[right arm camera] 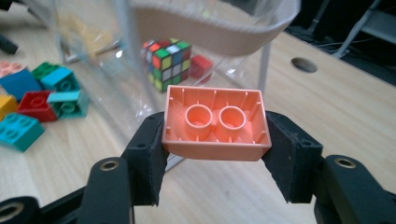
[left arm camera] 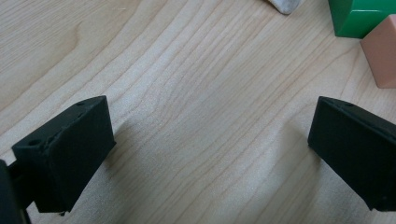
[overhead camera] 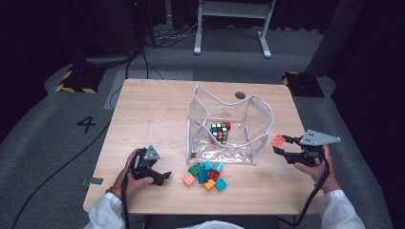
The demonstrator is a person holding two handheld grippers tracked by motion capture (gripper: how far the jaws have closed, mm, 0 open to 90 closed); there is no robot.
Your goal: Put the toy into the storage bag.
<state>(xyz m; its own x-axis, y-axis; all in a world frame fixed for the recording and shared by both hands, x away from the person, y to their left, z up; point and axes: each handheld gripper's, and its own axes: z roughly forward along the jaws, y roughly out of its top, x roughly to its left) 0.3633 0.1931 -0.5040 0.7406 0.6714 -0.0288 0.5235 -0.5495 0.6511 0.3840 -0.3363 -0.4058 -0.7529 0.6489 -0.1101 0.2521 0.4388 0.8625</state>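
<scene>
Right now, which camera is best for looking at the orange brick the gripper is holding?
The right gripper view: the orange brick sits close up, hollow underside showing, pinched between the black jaws. The high view shows it small, beside the clear bag.

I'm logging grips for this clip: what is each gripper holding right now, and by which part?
The right gripper clamps an orange toy brick by its two short ends, hollow underside toward the camera. The left gripper holds nothing; its jaws stand open over the table.

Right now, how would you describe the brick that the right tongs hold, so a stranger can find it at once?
Find the clear bag in the middle of the table. Just right of it, the right tongs hold an orange brick in the air. The other bricks lie in a heap in front of the bag.
</scene>
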